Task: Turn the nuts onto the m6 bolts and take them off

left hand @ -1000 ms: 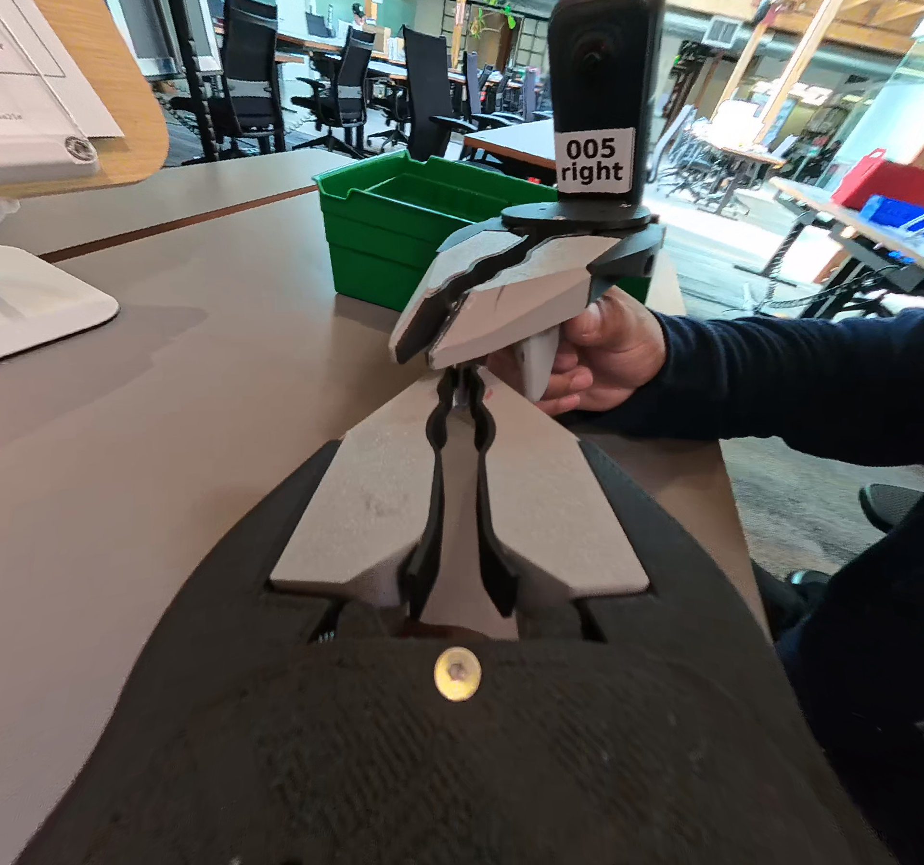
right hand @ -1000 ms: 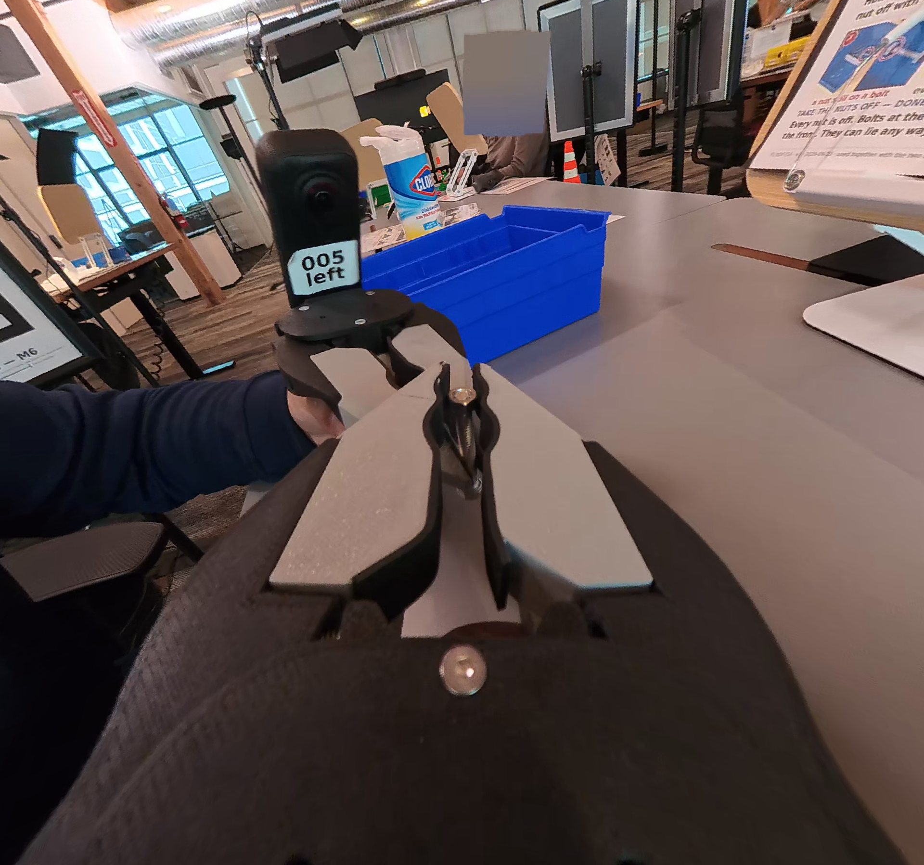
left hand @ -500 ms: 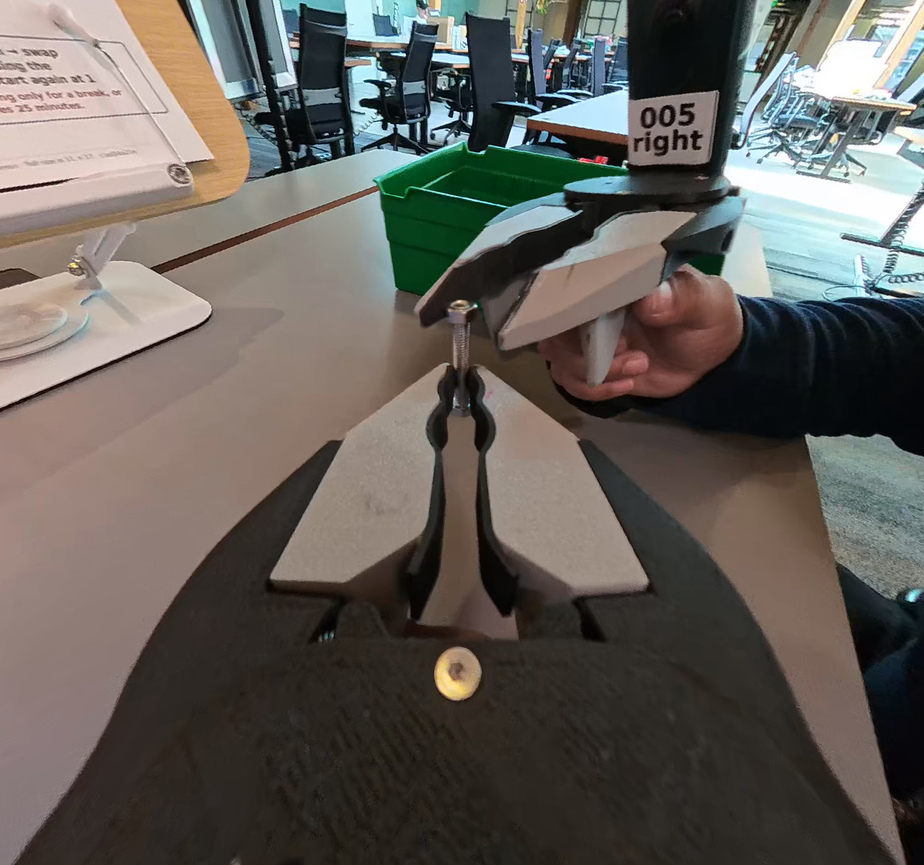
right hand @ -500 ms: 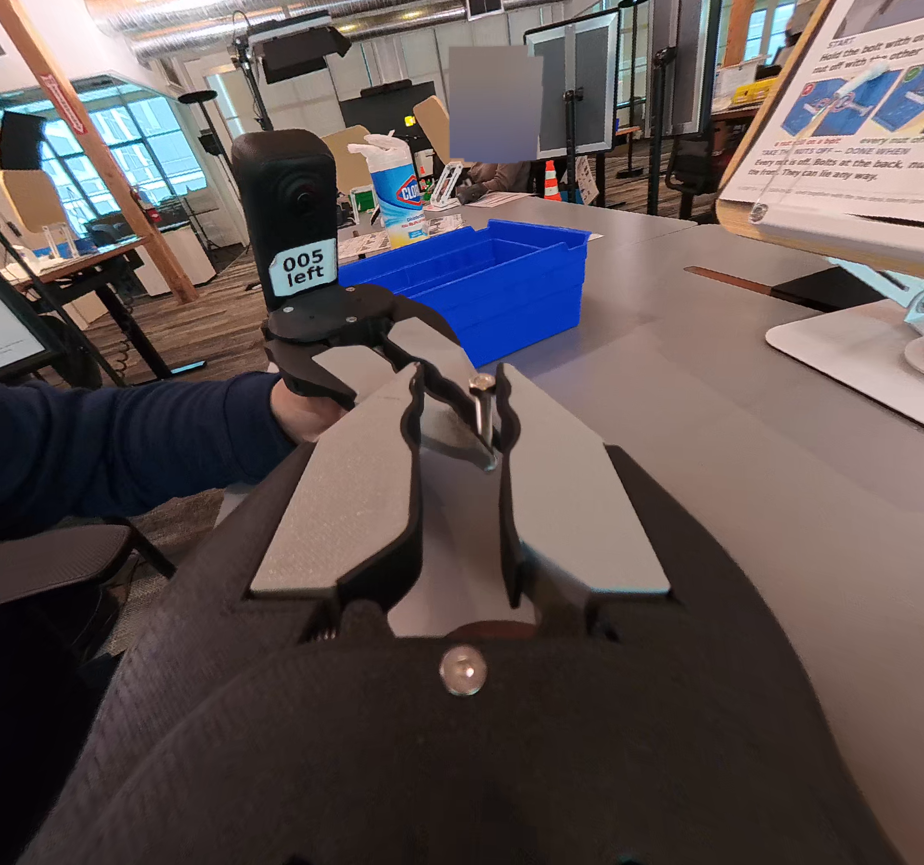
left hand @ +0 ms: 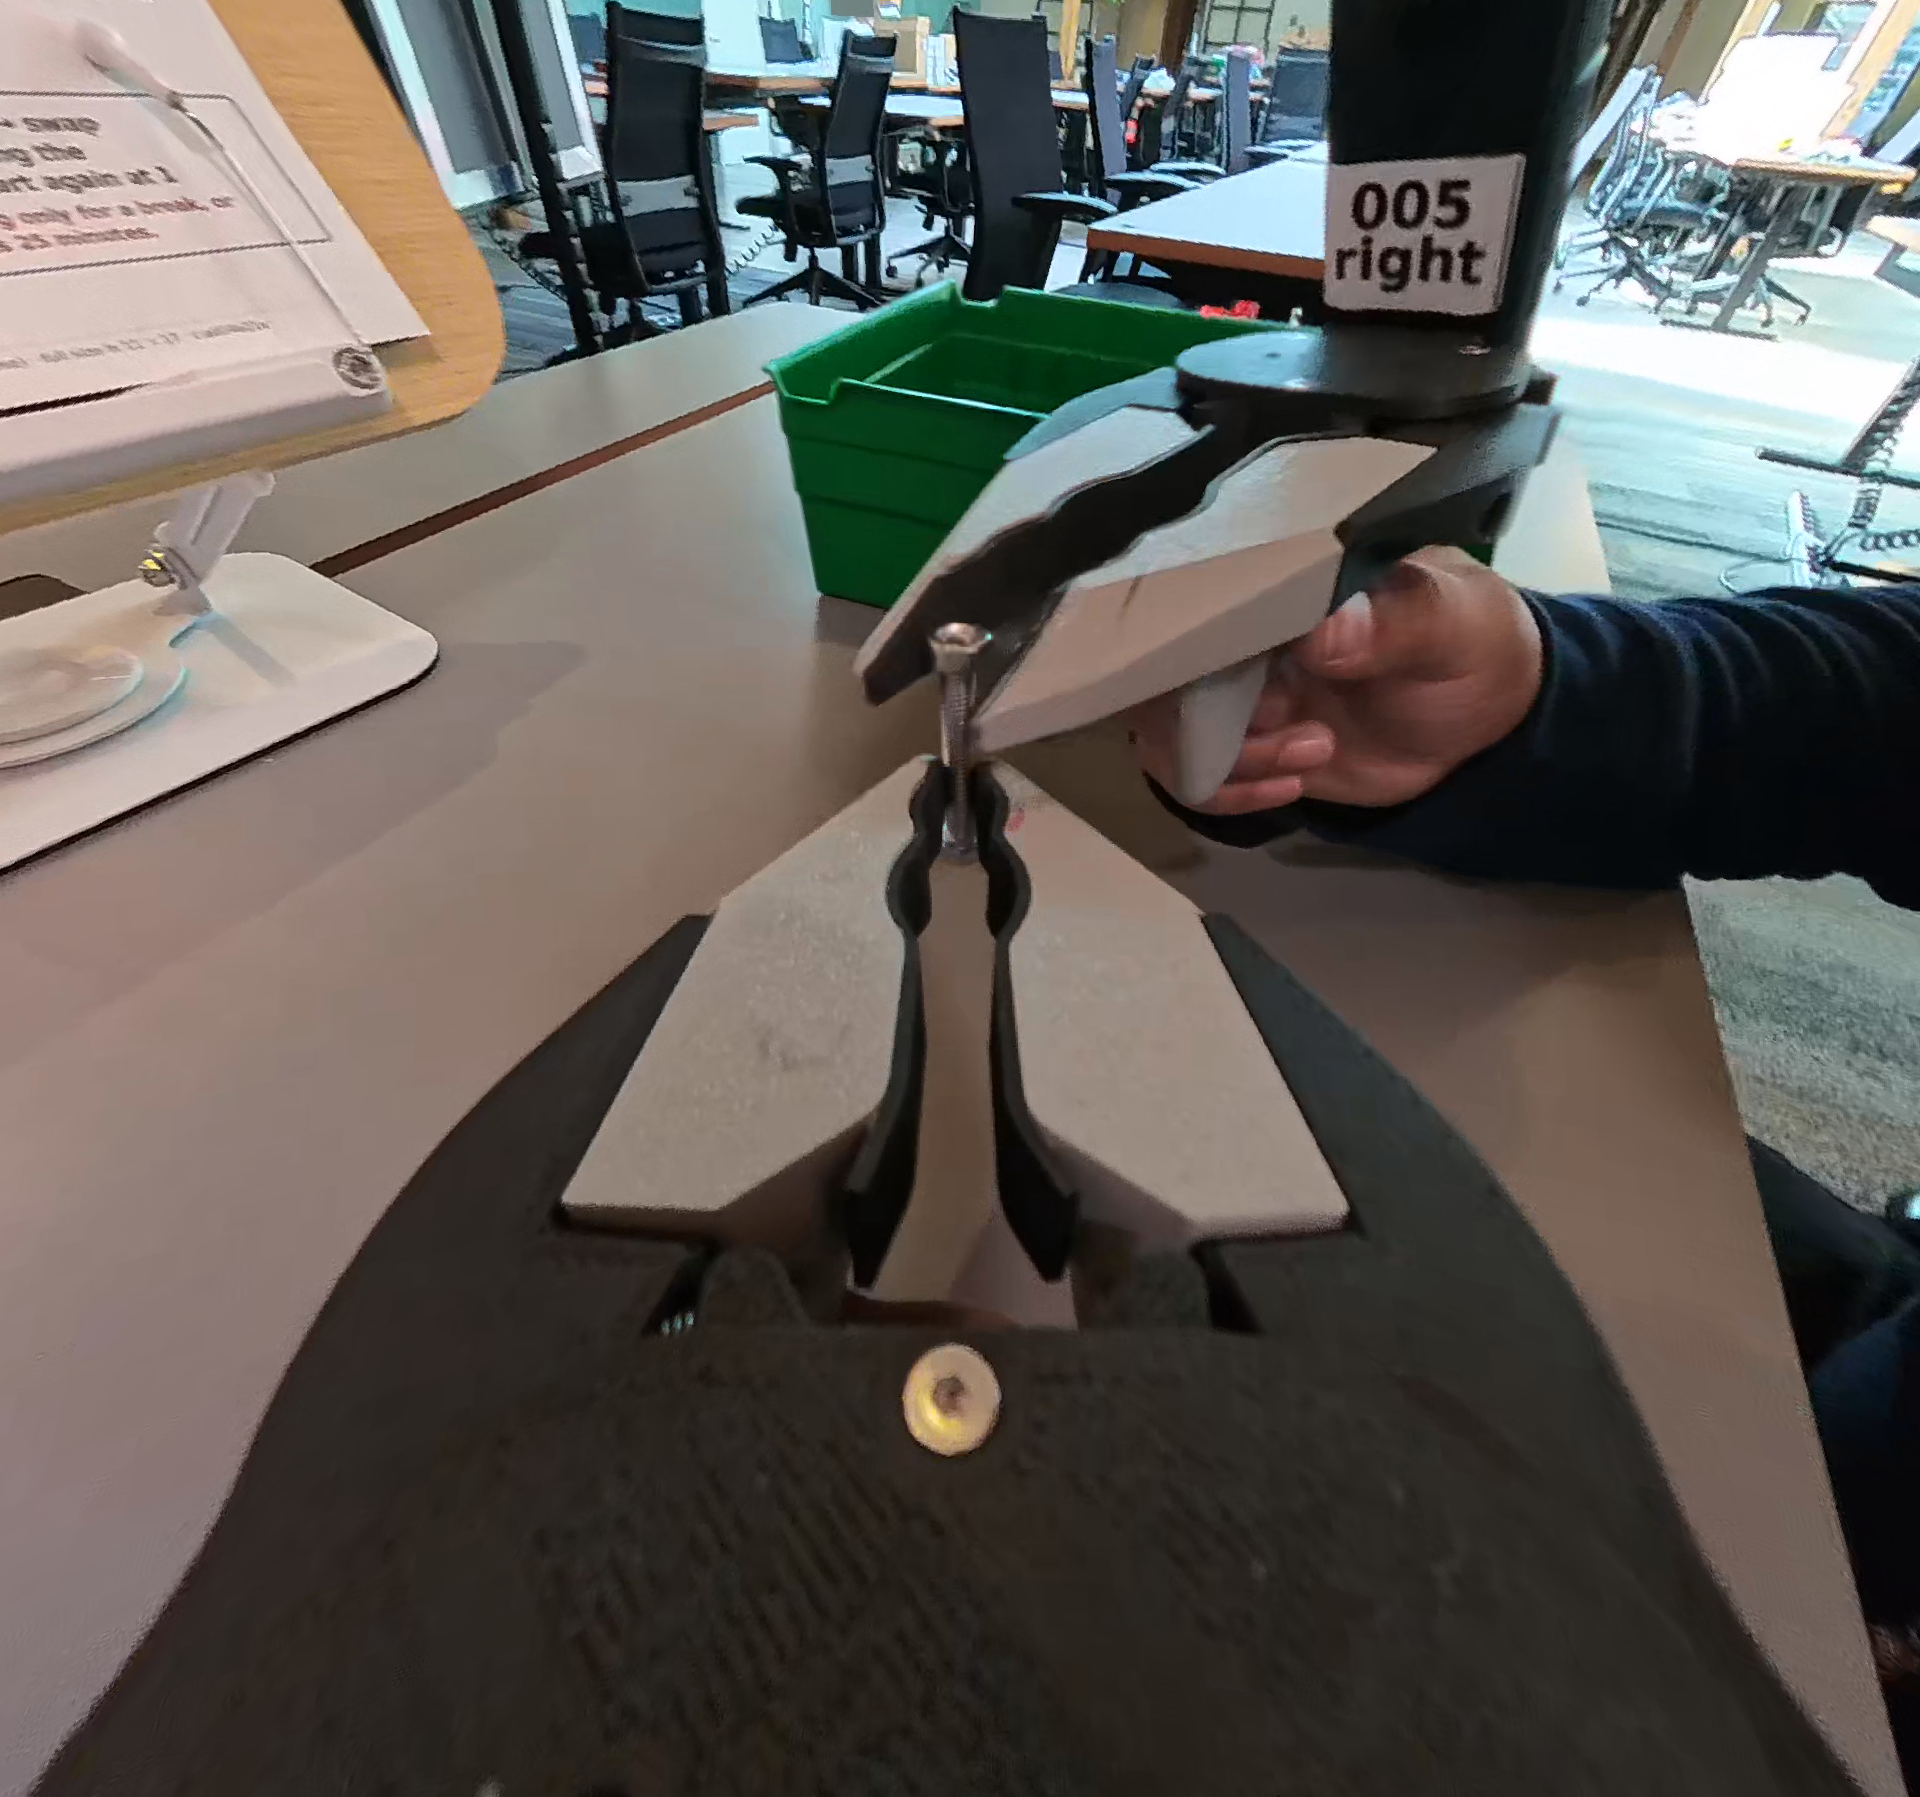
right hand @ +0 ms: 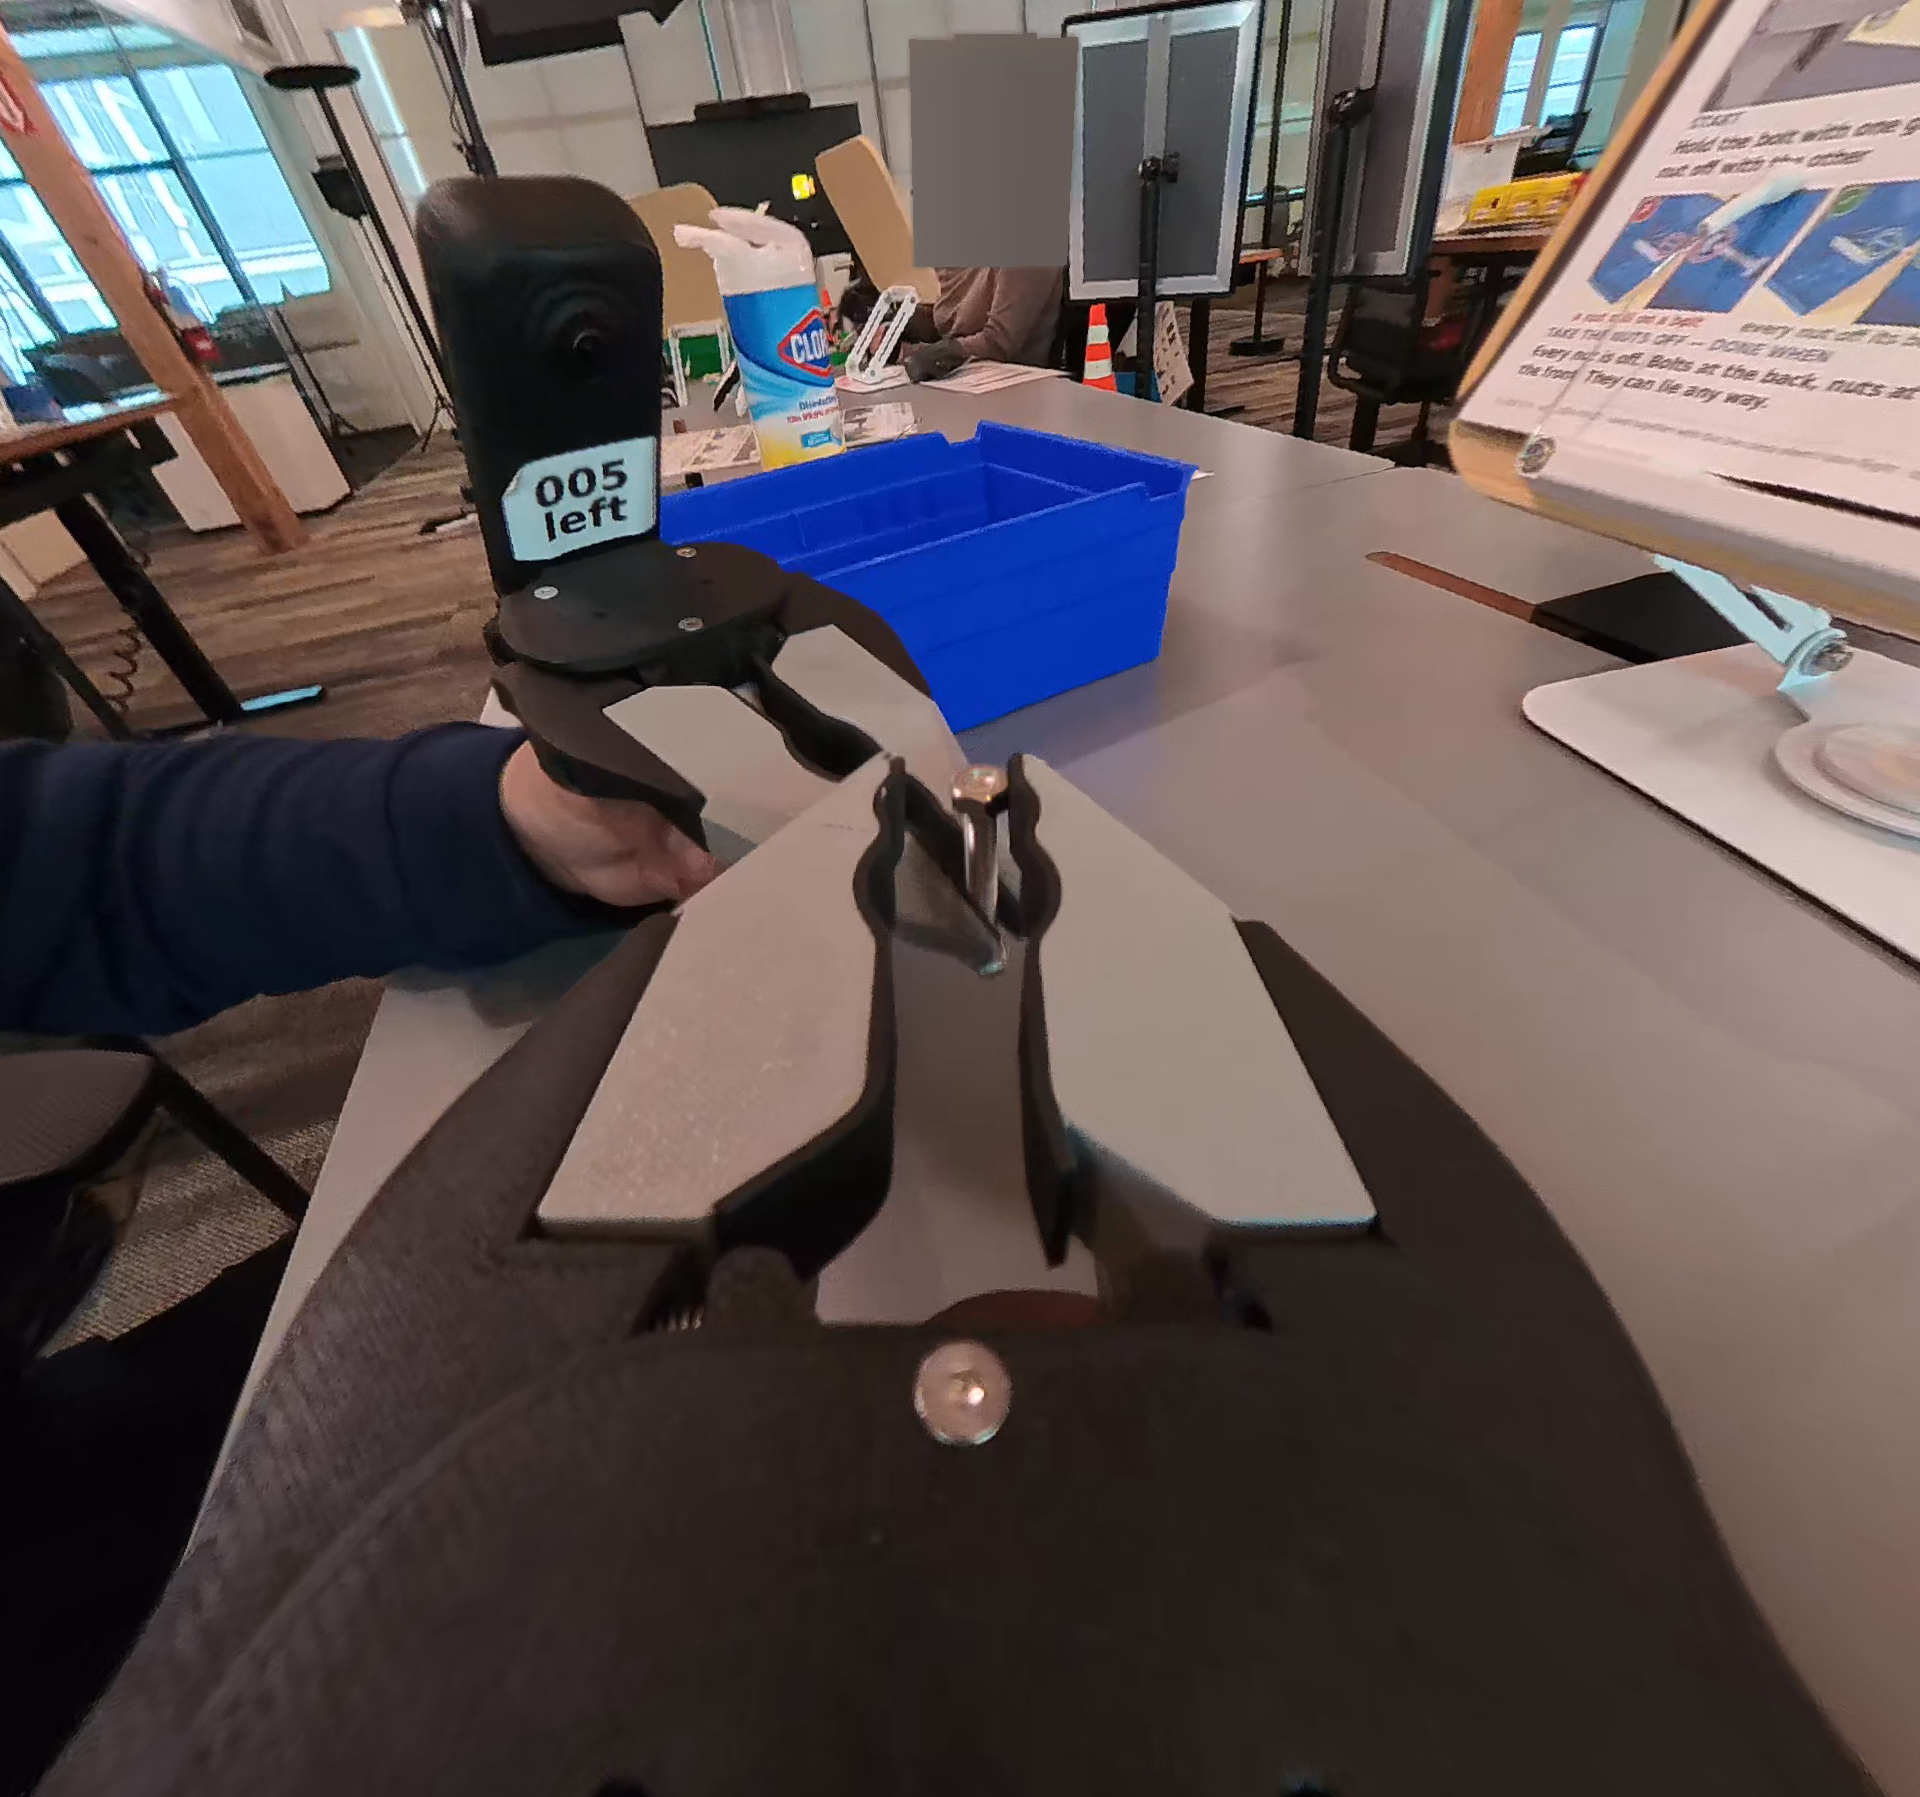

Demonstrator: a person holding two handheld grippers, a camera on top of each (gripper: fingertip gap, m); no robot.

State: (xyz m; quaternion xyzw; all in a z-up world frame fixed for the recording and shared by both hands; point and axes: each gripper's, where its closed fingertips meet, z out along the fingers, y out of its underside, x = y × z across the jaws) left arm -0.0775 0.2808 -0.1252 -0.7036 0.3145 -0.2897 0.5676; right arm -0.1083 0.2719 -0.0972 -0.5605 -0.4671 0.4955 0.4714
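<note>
Bolt (left hand: 956, 739) stood upright above the grey table (left hand: 312, 916), its lower end clamped by the left gripper (left hand: 958, 812); the right gripper (right hand: 951, 833) stood parted around its head, green bin (left hand: 914, 459) behind.

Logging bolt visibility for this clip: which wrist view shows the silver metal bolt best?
The left wrist view: the silver metal bolt stands upright in profile, head on top, its lower end pinched in the left gripper. In the right wrist view the bolt is foreshortened between the right gripper fingers, which stand apart.
</note>
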